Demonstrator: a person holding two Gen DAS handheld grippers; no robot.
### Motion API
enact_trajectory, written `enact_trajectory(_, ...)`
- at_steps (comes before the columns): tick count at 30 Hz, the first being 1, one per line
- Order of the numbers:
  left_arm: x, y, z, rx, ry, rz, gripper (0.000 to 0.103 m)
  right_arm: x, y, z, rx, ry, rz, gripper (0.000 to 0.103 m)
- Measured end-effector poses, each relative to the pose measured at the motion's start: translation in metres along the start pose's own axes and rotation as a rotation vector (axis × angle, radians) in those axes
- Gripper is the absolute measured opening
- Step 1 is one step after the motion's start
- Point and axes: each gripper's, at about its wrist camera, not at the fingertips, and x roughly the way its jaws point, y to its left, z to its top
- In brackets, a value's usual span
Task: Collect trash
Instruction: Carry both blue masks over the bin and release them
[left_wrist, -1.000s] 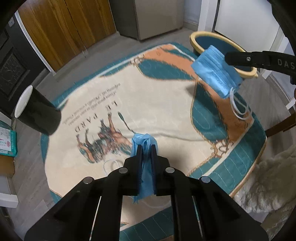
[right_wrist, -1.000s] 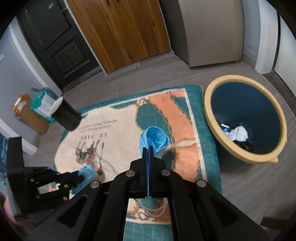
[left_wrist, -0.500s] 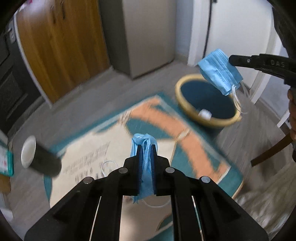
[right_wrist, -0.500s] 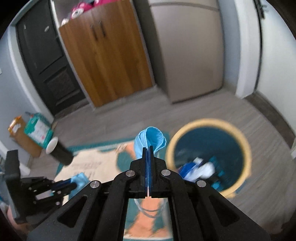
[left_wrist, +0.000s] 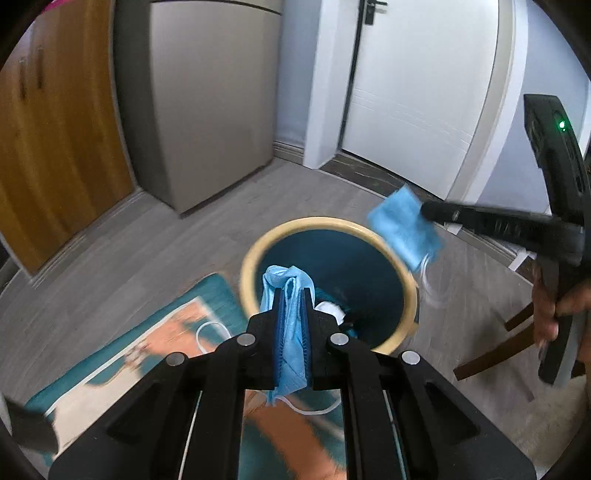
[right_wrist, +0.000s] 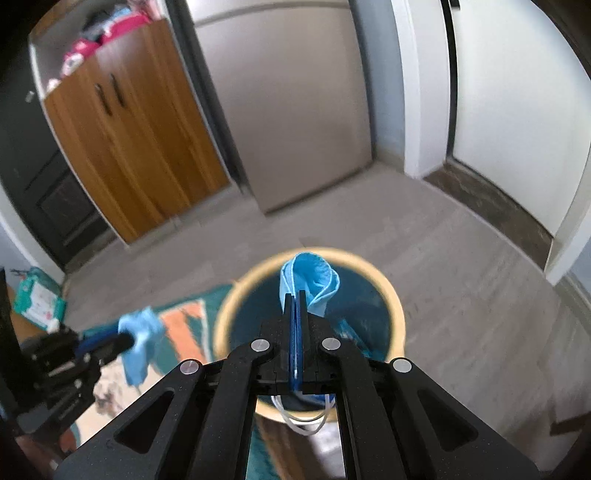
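Over the yellow-rimmed bin (right_wrist: 400, 325), each tool clenched a blue face mask (right_wrist: 310, 280): the right tool (right_wrist: 297, 295) centred, the left tool (left_wrist: 291, 295) at the near-left rim with its mask (left_wrist: 288, 284). We judged both needed centring before releasing, loops clear.

Blue masks (left_wrist: 290, 321), yellow-rimmed teal bin (left_wrist: 369, 230), teal-orange rug (left_wrist: 155, 336)

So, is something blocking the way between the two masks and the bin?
Nothing visible. The bin is open-topped, and both the right mask and the left mask already hang near its mouth.
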Motion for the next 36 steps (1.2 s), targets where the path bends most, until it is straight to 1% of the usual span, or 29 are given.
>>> enact_trajectory(2,0.025,-0.007,0.005,0.002,0.016,-0.006,0.008,0.015,-0.006,0.0,0.022,0.032,-0.01,0.002)
enact_trajectory(4,0.039,-0.014,0.007,0.003,0.019,-0.019,0.008,0.027,-0.012,-0.001,0.038,0.055,-0.017,0.002)
enact_trajectory(8,0.056,-0.022,0.006,0.021,0.002,-0.031,0.008,0.044,-0.014,-0.004,0.038,0.084,-0.022,0.002)
enact_trajectory(9,0.053,-0.024,0.004,0.023,-0.006,-0.033,0.01,0.046,-0.014,-0.003,0.03,0.085,-0.038,0.002)
enact_trajectory(10,0.052,-0.024,0.003,0.028,-0.012,-0.035,0.017,0.045,-0.013,-0.002,0.026,0.084,-0.047,0.002)
enact_trajectory(11,0.052,-0.025,0.004,0.037,-0.017,-0.028,0.029,0.045,-0.013,-0.002,0.027,0.083,-0.054,0.007)
enact_trajectory(12,0.048,-0.029,0.003,0.04,-0.023,-0.018,0.037,0.044,-0.014,-0.002,0.035,0.082,-0.059,0.012)
enact_trajectory(13,0.045,-0.029,0.003,0.037,-0.03,-0.016,0.051,0.042,-0.016,-0.001,0.047,0.079,-0.06,0.022)
enact_trajectory(14,0.038,-0.027,0.004,0.024,-0.045,-0.021,0.053,0.039,-0.018,0.0,0.062,0.071,-0.056,0.025)
enact_trajectory(15,0.034,-0.025,0.006,0.018,-0.048,-0.021,0.053,0.034,-0.019,0.0,0.068,0.063,-0.056,0.026)
enact_trajectory(17,0.02,-0.023,0.008,0.029,-0.042,-0.002,0.053,0.024,-0.018,0.002,0.062,0.043,-0.056,0.03)
enact_trajectory(18,0.013,-0.021,0.009,0.038,-0.043,0.01,0.054,0.021,-0.017,0.003,0.061,0.038,-0.052,0.03)
enact_trajectory(21,-0.011,-0.02,0.008,0.049,-0.045,0.027,0.063,-0.002,-0.01,0.0,0.052,0.02,-0.018,0.032)
enact_trajectory(23,-0.025,-0.022,0.007,0.046,-0.042,0.04,0.076,-0.016,-0.004,-0.005,0.026,0.011,-0.011,0.044)
enact_trajectory(26,-0.036,-0.021,0.002,0.032,-0.019,0.057,0.088,-0.03,0.006,-0.015,-0.04,0.01,-0.034,0.054)
enact_trajectory(27,-0.04,-0.019,-0.003,0.025,-0.002,0.062,0.089,-0.032,0.008,-0.019,-0.055,0.017,-0.036,0.057)
enact_trajectory(28,-0.043,-0.018,-0.007,0.019,0.014,0.069,0.094,-0.035,0.009,-0.024,-0.068,0.025,-0.038,0.063)
enact_trajectory(29,-0.044,-0.016,-0.011,0.014,0.028,0.076,0.097,-0.037,0.009,-0.029,-0.08,0.033,-0.046,0.071)
enact_trajectory(31,-0.043,-0.015,-0.017,0.003,0.044,0.077,0.097,-0.038,0.009,-0.038,-0.098,0.048,-0.061,0.078)
enact_trajectory(33,-0.037,-0.015,-0.021,0.016,0.064,0.09,0.097,-0.039,0.008,-0.046,-0.099,0.065,-0.072,0.082)
enact_trajectory(34,-0.036,-0.014,-0.023,0.022,0.07,0.097,0.097,-0.038,0.008,-0.047,-0.091,0.07,-0.076,0.086)
enact_trajectory(35,-0.033,-0.015,-0.024,0.028,0.08,0.103,0.097,-0.039,0.008,-0.048,-0.09,0.065,-0.077,0.09)
enact_trajectory(36,-0.031,-0.015,-0.025,0.032,0.089,0.105,0.097,-0.039,0.009,-0.048,-0.094,0.06,-0.079,0.091)
